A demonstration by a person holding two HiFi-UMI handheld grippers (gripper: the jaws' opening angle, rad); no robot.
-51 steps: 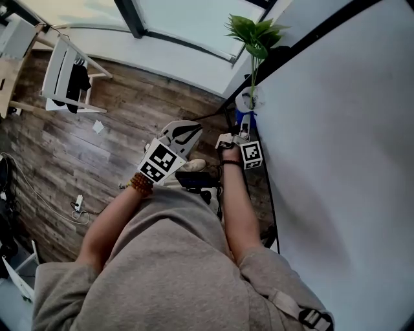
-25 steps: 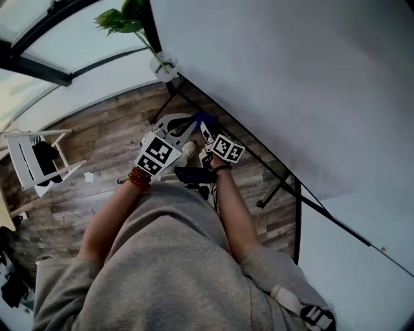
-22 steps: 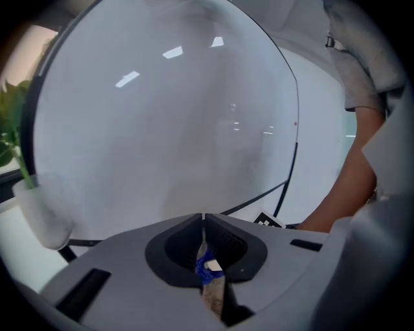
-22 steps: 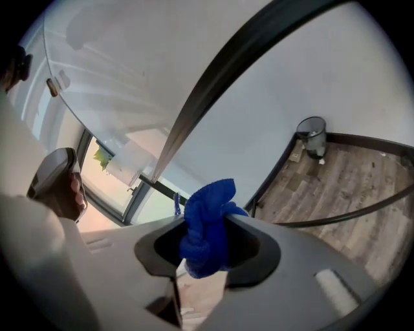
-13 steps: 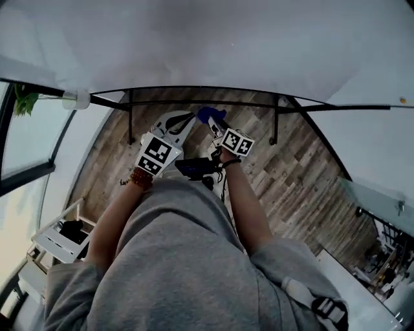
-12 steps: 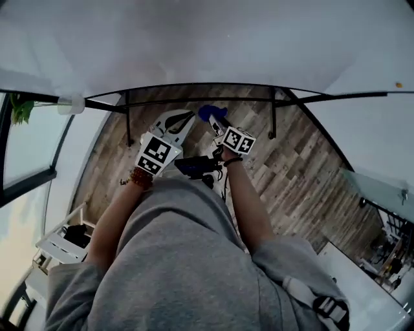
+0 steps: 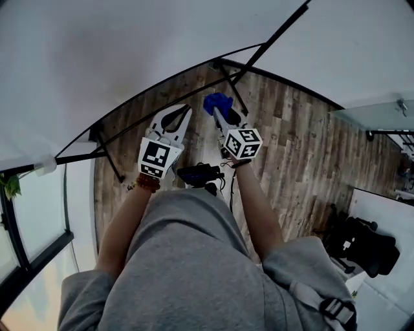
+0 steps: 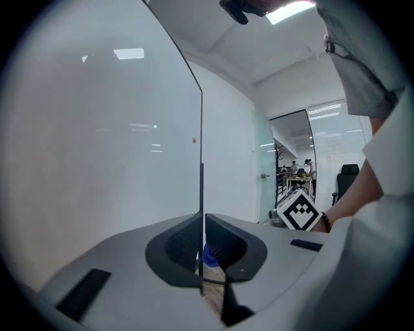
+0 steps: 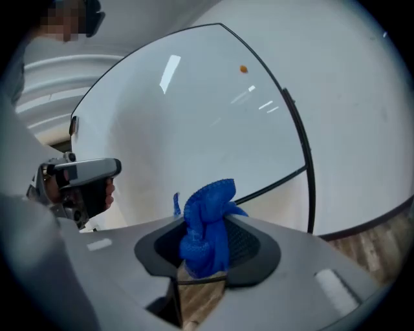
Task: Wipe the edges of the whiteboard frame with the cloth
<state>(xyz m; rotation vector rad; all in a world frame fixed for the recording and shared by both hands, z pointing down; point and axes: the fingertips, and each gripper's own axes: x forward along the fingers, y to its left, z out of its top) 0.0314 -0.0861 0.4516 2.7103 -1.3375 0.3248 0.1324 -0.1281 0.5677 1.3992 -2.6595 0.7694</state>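
Inside right gripper, half-buried cloth

Fig.: room. Floor is laid in grey-brown wood planks. A dark-framed window is shown lower left, w/ daylight admitted; plant leaves are seen beside it. A black office chair is placed at right, nr a white wall panel. A ceiling light strip is lit; a glazed partition is seen beyond white walls.

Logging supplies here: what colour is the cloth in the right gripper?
Bright blue. The cloth shows best in the right gripper view, clamped between its jaws.
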